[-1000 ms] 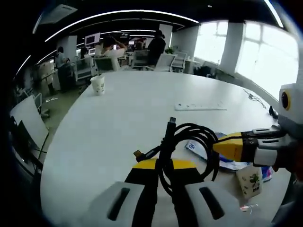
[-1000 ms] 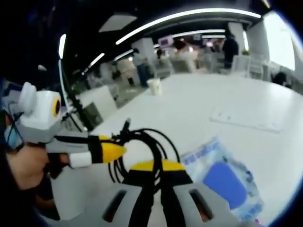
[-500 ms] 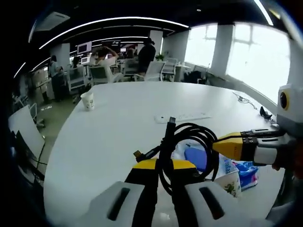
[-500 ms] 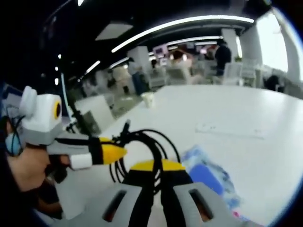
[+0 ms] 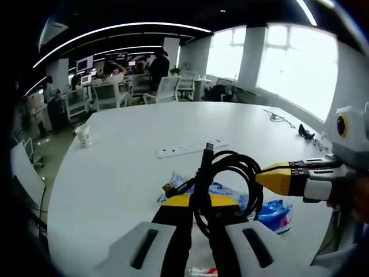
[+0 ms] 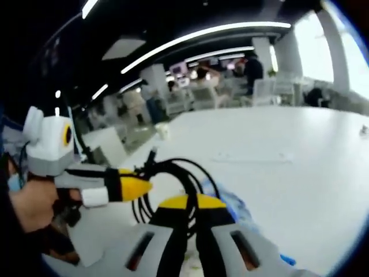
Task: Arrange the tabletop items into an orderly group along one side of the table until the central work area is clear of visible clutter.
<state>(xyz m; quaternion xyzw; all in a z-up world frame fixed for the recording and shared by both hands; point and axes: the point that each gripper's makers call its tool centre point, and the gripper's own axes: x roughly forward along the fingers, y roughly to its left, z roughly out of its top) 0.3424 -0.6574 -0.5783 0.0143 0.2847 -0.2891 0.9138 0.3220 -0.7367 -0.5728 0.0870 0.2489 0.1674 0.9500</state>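
Note:
A coiled black cable [image 5: 226, 173] hangs above the white table [image 5: 132, 167], held from two sides. My left gripper [image 5: 199, 199] is shut on the coil's near strands, the plug end sticking up past its yellow tips. My right gripper [image 5: 263, 177] comes in from the right and pinches the coil's right edge. In the right gripper view the same cable [image 6: 183, 173] runs between my right gripper's [image 6: 193, 201] shut jaws, and my left gripper [image 6: 149, 186] holds it from the left. A blue-and-white packet [image 5: 271, 211] lies on the table under the coil.
A white power strip [image 5: 189, 149] lies mid-table and a paper cup [image 5: 84, 135] stands near the far left edge. The power strip [image 6: 253, 156] and cup [image 6: 165, 130] also appear in the right gripper view. Small dark items [image 5: 304, 132] sit at the far right. Office chairs and people stand beyond.
Both views have swung across the table with the hands. The two grippers hold the cable just as before; the printed cup by the packet has left the left gripper view.

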